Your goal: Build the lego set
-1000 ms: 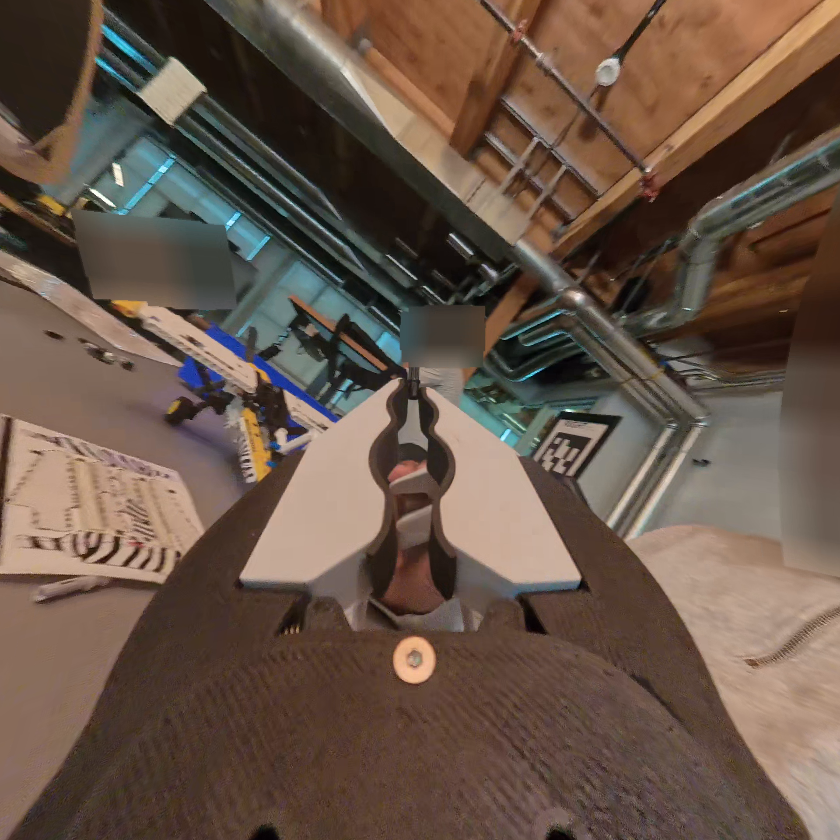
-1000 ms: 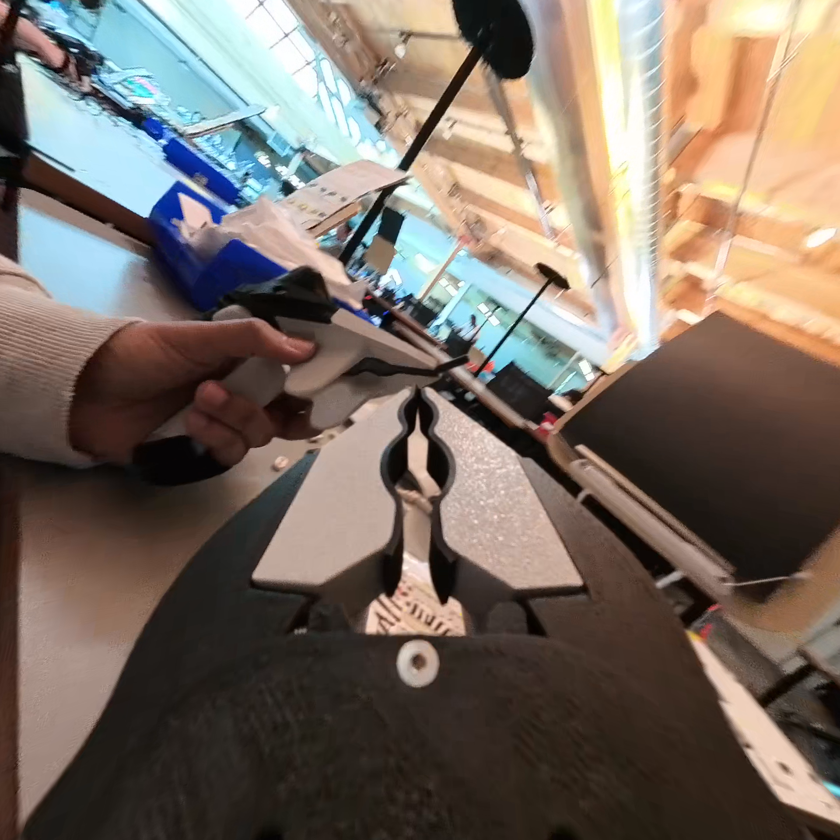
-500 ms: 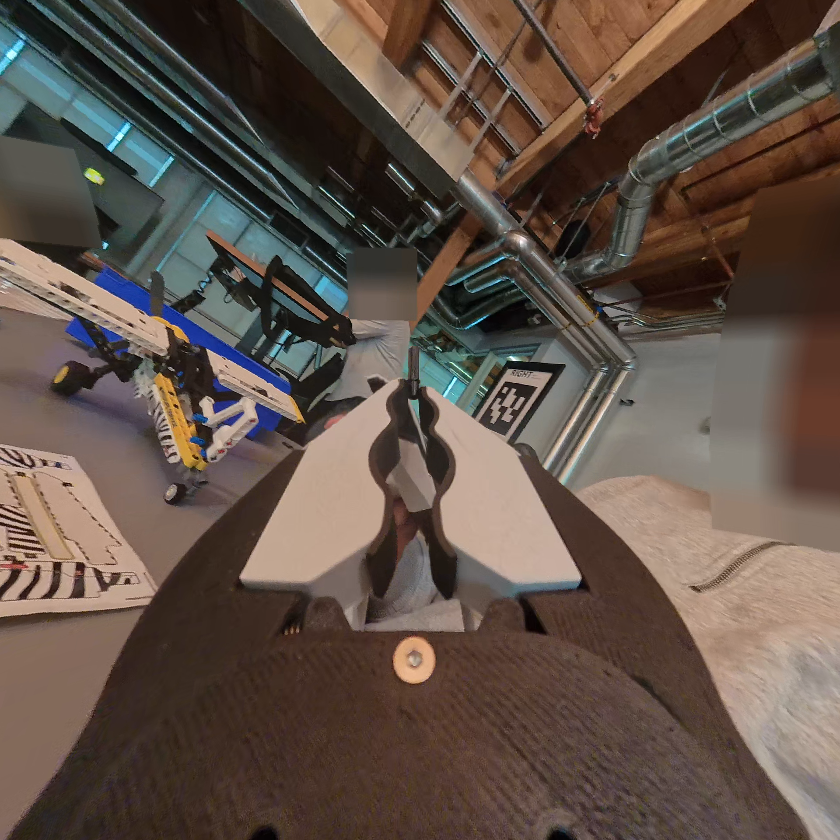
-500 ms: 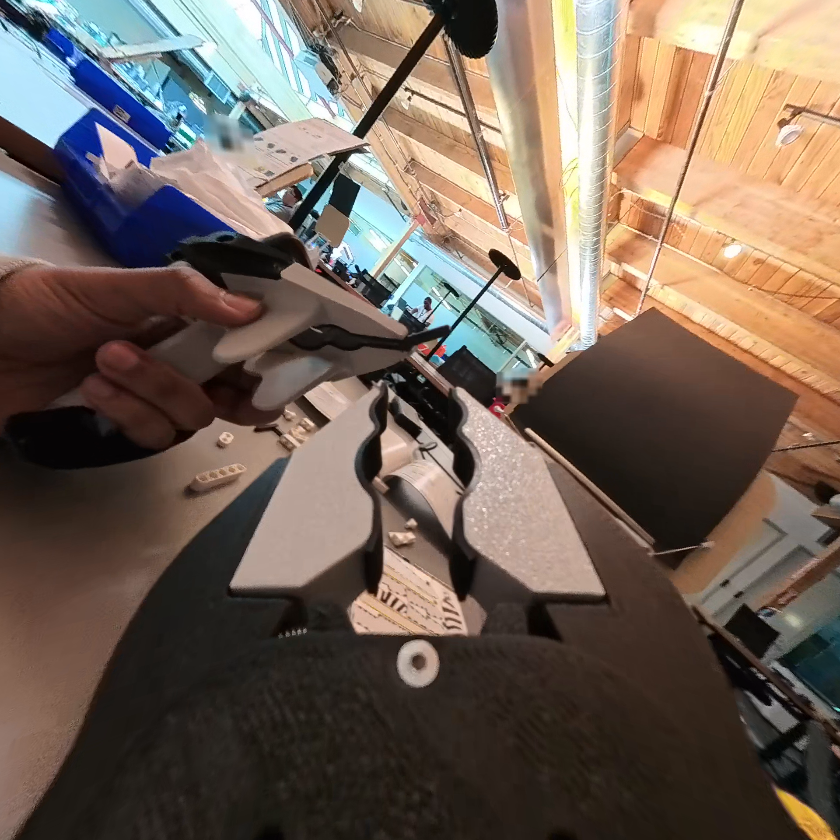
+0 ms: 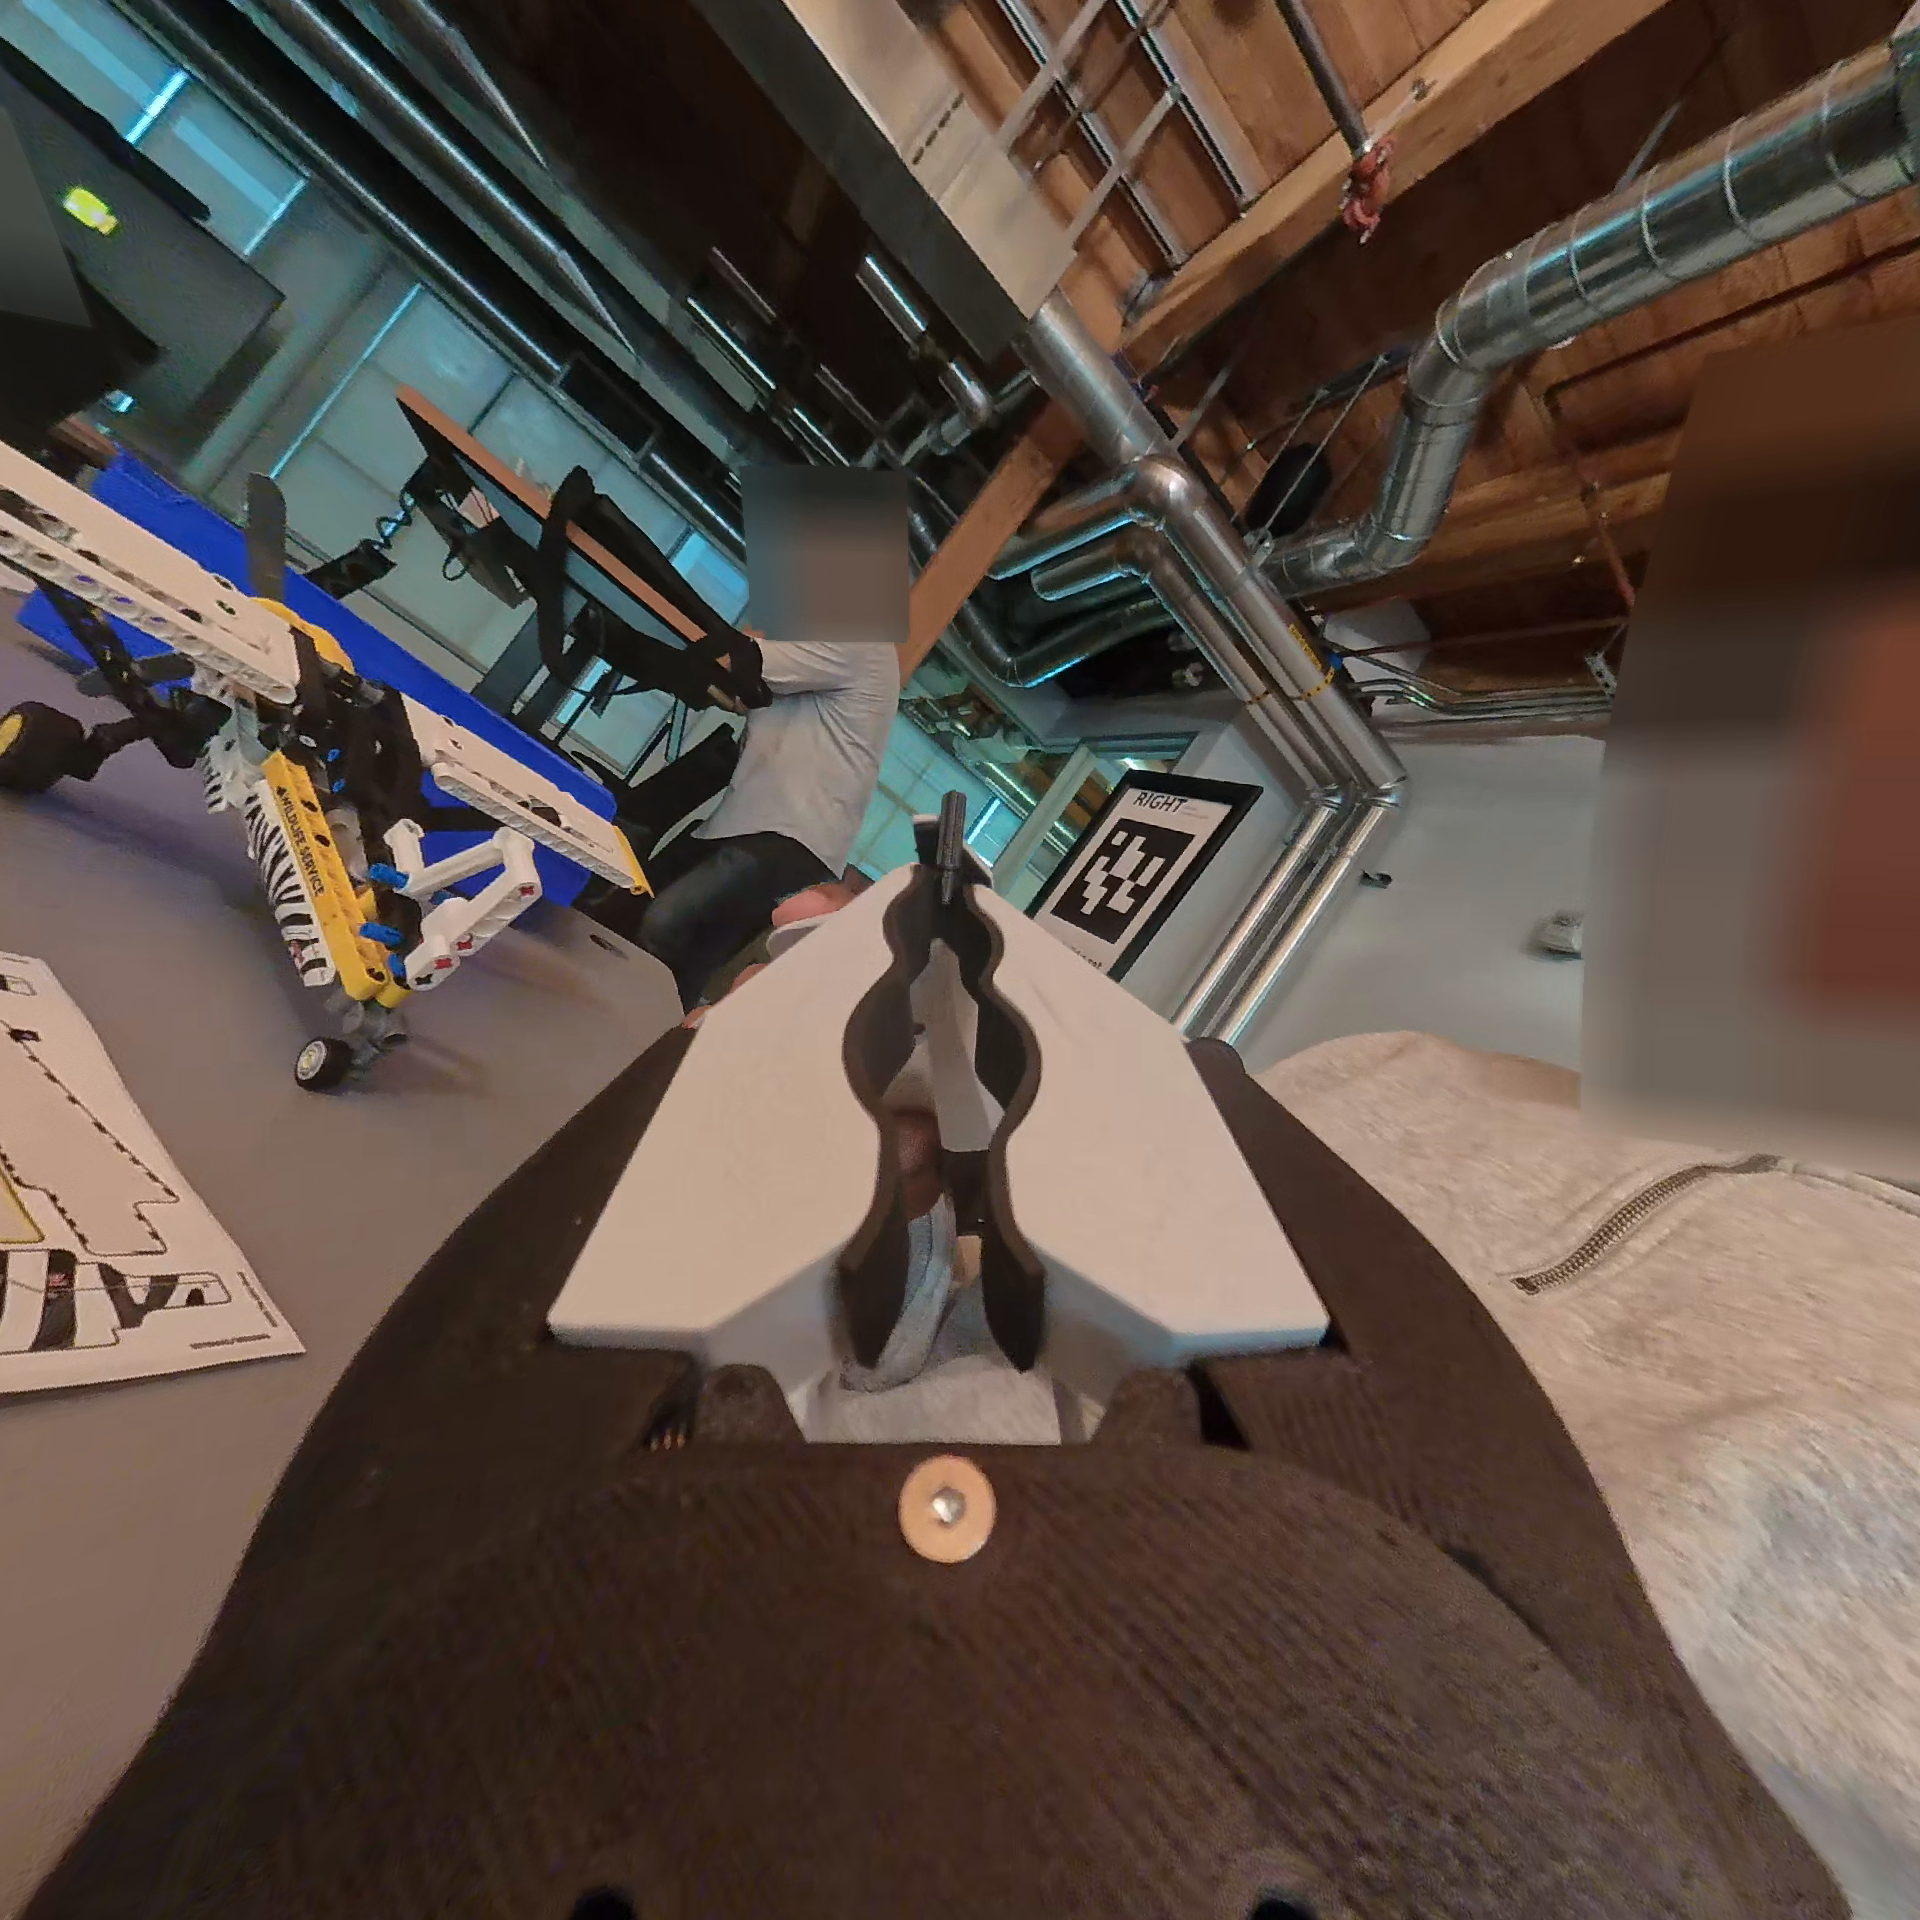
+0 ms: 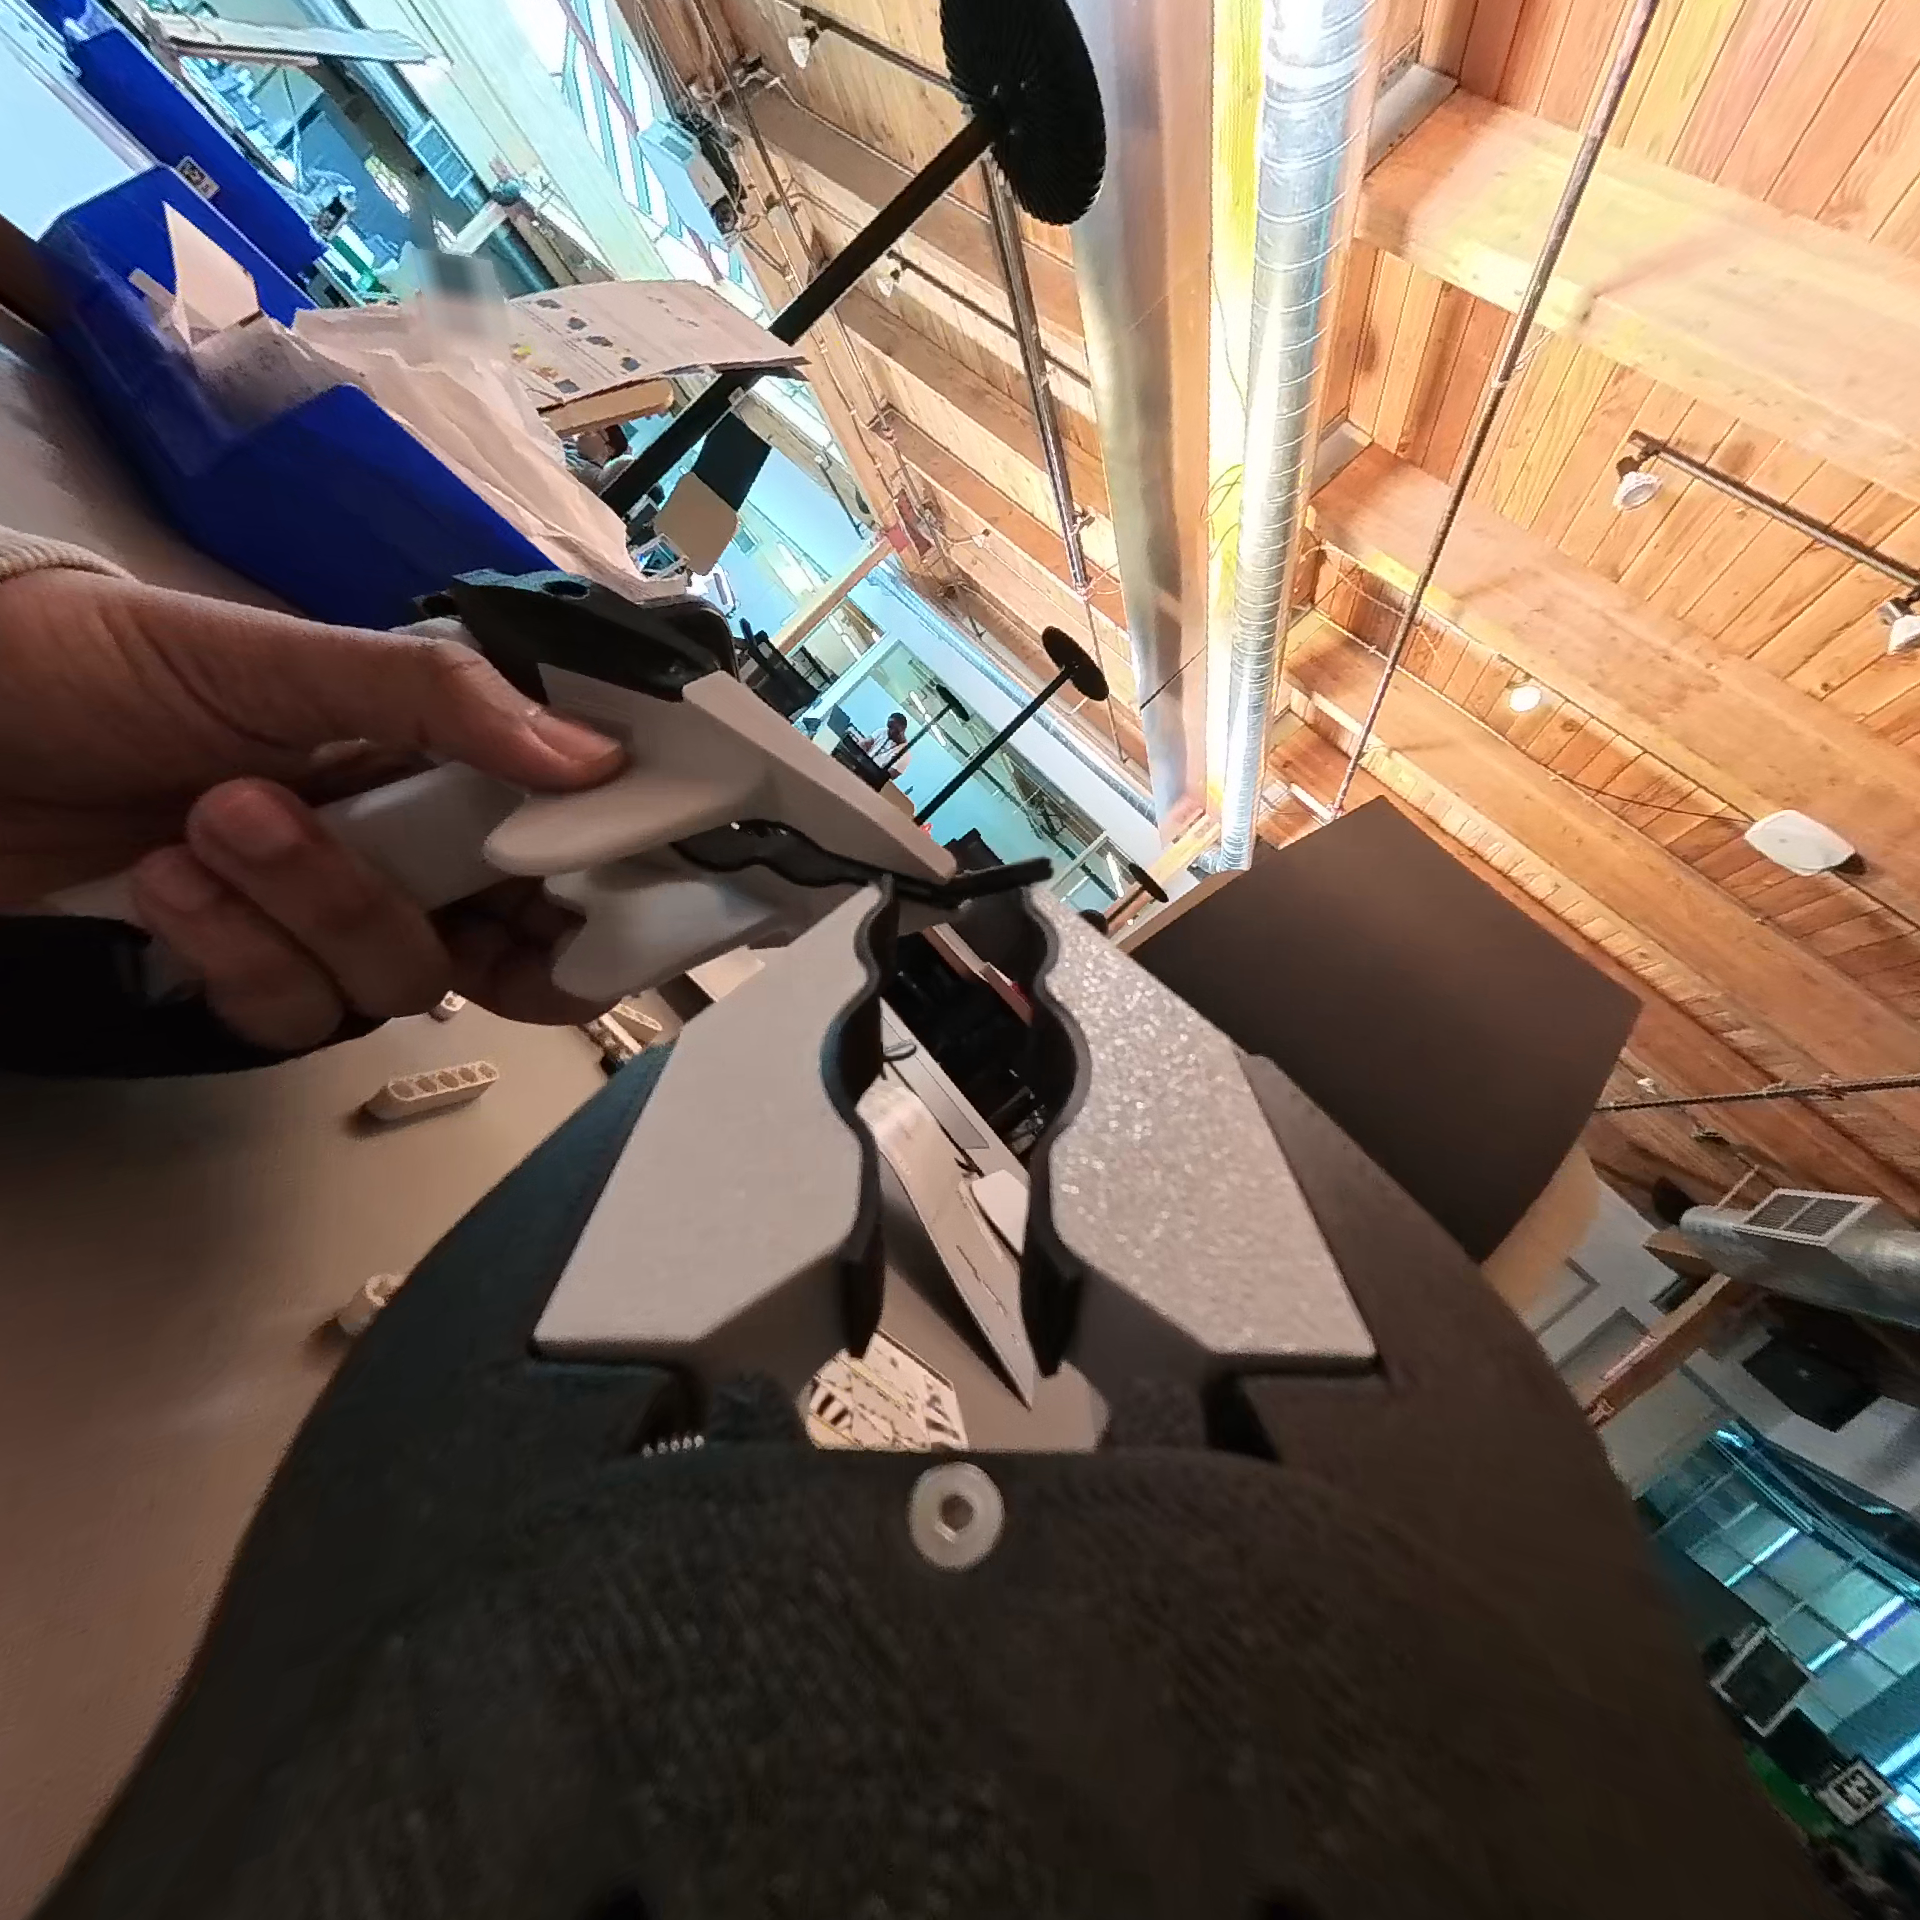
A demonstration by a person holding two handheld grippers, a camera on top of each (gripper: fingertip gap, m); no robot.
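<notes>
My left gripper (image 5: 948, 883) is shut on a thin black axle (image 5: 950, 844) that sticks out past its tips. In the right wrist view a hand holds this left gripper (image 6: 727, 831) at the left, and the black axle (image 6: 997, 878) points right, across the tips of my right gripper (image 6: 956, 912). The right gripper is open and empty, its fingers on either side of the axle's end. The partly built white, yellow and black plane model (image 5: 312, 821) stands on the grey table (image 5: 468, 1122) at the left.
A sticker sheet (image 5: 94, 1195) lies at the left table edge. A blue bin (image 5: 343, 644) stands behind the model and also shows in the right wrist view (image 6: 260, 468). A white beam (image 6: 431, 1086) and small loose parts lie on the table. A person in a grey top (image 5: 1662, 1403) is close on the right. The tips of both grippers are at nearly the same place.
My right gripper has opened from shut and moved up to the left gripper's tip. The left gripper has turned right, still holding the axle.
</notes>
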